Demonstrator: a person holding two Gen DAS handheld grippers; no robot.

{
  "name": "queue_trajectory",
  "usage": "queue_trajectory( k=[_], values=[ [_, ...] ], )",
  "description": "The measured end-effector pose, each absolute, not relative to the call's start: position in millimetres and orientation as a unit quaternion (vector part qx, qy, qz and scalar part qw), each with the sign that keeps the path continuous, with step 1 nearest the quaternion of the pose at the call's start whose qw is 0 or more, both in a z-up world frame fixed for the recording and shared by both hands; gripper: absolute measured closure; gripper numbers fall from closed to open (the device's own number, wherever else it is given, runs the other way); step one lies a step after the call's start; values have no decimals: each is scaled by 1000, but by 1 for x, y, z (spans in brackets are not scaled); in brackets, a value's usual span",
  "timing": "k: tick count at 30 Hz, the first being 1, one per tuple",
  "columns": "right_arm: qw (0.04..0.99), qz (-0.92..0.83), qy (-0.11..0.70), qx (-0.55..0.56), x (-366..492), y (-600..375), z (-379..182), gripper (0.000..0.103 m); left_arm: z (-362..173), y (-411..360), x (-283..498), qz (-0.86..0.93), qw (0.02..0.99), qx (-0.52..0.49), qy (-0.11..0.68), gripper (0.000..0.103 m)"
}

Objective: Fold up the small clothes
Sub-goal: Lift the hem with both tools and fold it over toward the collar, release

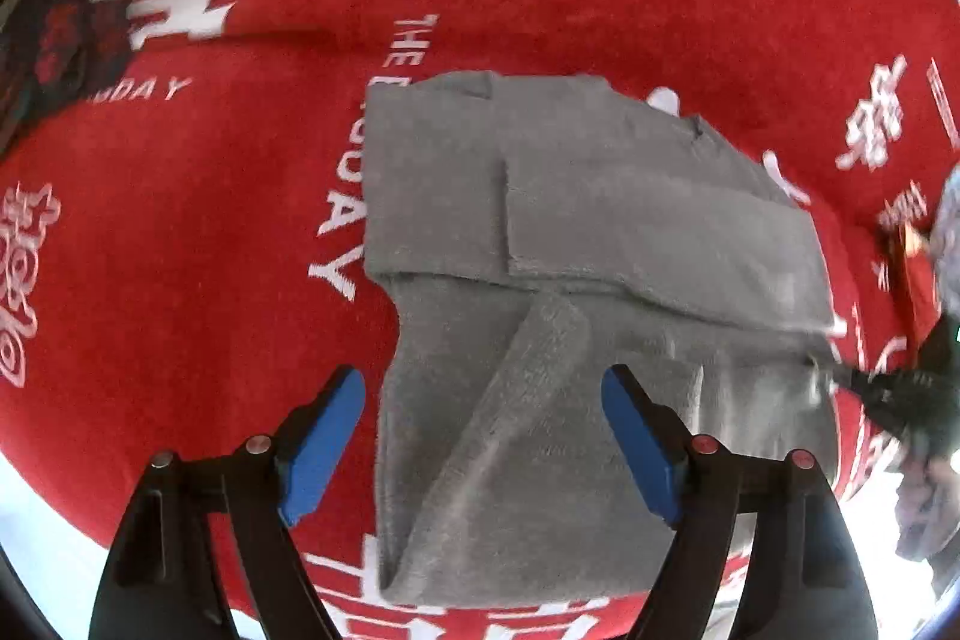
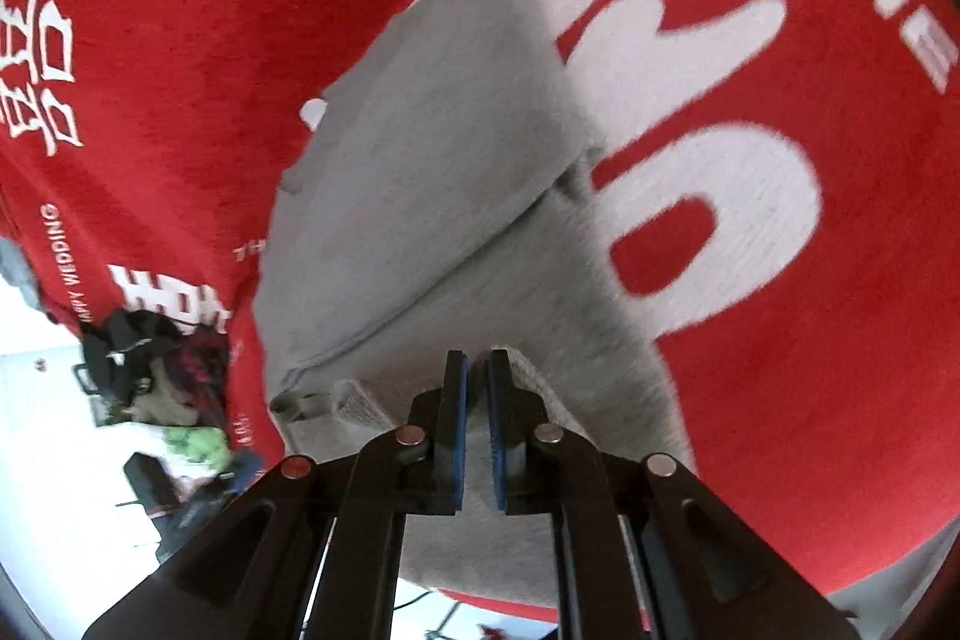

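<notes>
A small grey garment lies partly folded on a red cloth with white lettering. My left gripper is open, its blue pads on either side of the garment's near part, just above it. In the left wrist view my right gripper shows at the garment's right edge. In the right wrist view my right gripper is shut on the edge of the grey garment and holds it lifted off the red cloth.
A dark heap of clothes lies at the cloth's left edge in the right wrist view. Dark items sit at the upper left in the left wrist view. More fabric hangs at the right edge.
</notes>
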State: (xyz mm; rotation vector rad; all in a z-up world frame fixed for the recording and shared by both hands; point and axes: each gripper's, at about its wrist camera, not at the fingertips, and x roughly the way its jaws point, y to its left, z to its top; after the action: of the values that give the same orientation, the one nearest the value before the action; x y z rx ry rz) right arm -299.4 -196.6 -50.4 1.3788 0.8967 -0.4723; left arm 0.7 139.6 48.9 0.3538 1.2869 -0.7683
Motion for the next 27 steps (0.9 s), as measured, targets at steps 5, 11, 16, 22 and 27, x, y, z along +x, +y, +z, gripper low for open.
queue_trajectory(
  k=[5, 11, 16, 22, 27],
  values=[
    [704, -199, 453, 509, -284, -196, -27, 50, 34, 119, -9, -367, 684, 217, 592, 21],
    [721, -170, 530, 413, -245, -186, -38, 50, -2, 83, -15, -380, 641, 249, 618, 22],
    [727, -145, 564, 364, -222, -176, -50, 64, -13, 80, -16, -376, 634, 253, 627, 67],
    [759, -122, 578, 273, -218, -151, -16, 97, 26, 95, -15, -396, 638, 206, 628, 94],
    [789, -139, 530, 277, -228, -165, 38, 97, 79, 93, -10, -420, 663, 184, 592, 95]
  ],
)
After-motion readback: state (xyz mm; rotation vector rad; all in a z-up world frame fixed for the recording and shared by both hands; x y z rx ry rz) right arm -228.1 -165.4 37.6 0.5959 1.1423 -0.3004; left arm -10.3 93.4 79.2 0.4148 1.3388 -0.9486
